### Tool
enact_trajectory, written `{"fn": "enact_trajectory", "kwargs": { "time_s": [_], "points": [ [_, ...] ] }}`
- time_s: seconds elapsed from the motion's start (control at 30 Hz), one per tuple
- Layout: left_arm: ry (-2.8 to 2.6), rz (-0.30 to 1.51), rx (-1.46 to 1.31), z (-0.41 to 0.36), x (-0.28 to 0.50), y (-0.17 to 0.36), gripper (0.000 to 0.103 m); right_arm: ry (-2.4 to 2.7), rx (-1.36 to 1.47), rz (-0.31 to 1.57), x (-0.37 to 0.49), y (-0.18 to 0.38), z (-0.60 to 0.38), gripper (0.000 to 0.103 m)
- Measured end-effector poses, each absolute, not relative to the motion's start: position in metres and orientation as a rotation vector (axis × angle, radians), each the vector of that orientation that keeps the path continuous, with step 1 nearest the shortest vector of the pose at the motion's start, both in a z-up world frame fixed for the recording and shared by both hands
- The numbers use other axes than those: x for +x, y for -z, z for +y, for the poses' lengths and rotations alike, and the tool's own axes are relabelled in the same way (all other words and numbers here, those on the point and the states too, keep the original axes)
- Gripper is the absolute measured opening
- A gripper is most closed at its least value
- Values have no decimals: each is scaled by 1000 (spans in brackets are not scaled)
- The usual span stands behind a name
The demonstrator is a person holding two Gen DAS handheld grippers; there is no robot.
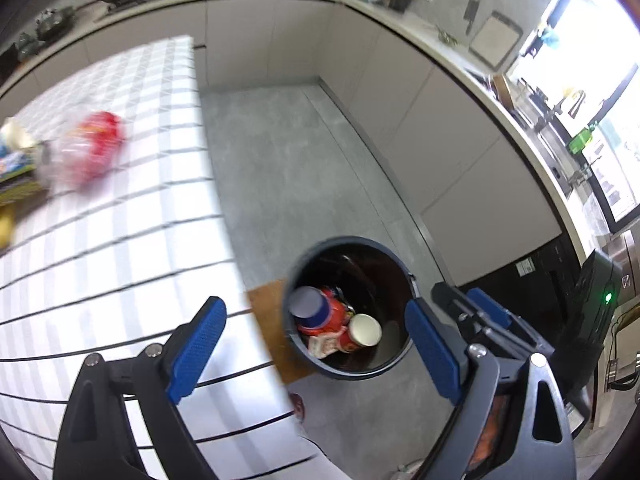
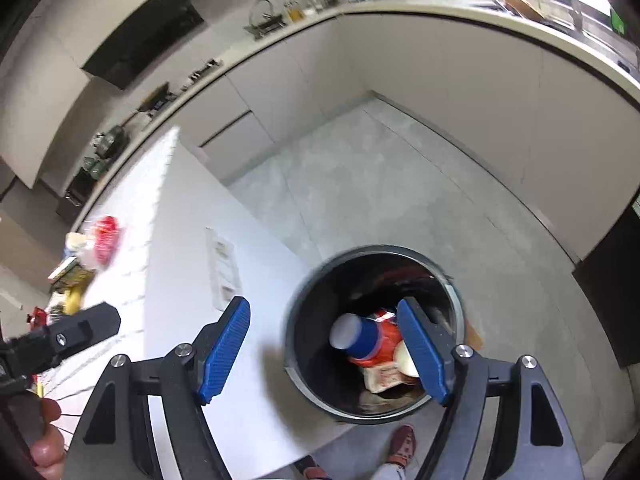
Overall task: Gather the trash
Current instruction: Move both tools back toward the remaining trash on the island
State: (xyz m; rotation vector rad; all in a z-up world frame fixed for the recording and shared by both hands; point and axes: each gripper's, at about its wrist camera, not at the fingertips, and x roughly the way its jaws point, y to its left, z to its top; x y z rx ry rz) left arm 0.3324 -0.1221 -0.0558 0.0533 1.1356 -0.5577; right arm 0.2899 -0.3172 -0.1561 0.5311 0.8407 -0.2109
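A dark round trash bin (image 1: 348,241) stands on the floor beside the table. Inside it lie a blue cup (image 1: 306,304), red wrappers (image 1: 335,313) and a white-mouthed cup (image 1: 364,330). My left gripper (image 1: 316,344) hangs above the bin and table edge, open, with nothing between its blue pads. Part of the right gripper (image 1: 472,304) shows at its right. In the right wrist view my right gripper (image 2: 324,350) is open and empty over the bin (image 2: 376,250), with the blue cup (image 2: 356,334) below. A blurred clear bag with red contents (image 1: 94,148) lies on the table.
The table carries a white checked cloth (image 1: 132,240), with boxes and a yellow item (image 1: 8,184) at its far left. Grey cabinets (image 1: 440,128) and a cluttered counter ring the grey floor (image 1: 280,152). A hand (image 2: 44,440) and a red shoe (image 2: 402,444) show at the bottom.
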Motion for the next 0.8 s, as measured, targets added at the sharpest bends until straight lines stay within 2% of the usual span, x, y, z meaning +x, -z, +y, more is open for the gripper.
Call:
{"fn": "enact_trajectory", "kwargs": {
  "time_s": [0.27, 0.5, 0.8],
  "points": [
    [362, 1073, 13, 22, 354, 58, 92, 66, 430, 794, 325, 107, -200, 78],
    [165, 1045, -35, 152, 386, 71, 92, -24, 363, 783, 361, 99, -95, 78],
    [54, 1028, -46, 230, 427, 89, 92, -22, 362, 793, 403, 108, -20, 78]
  ]
}}
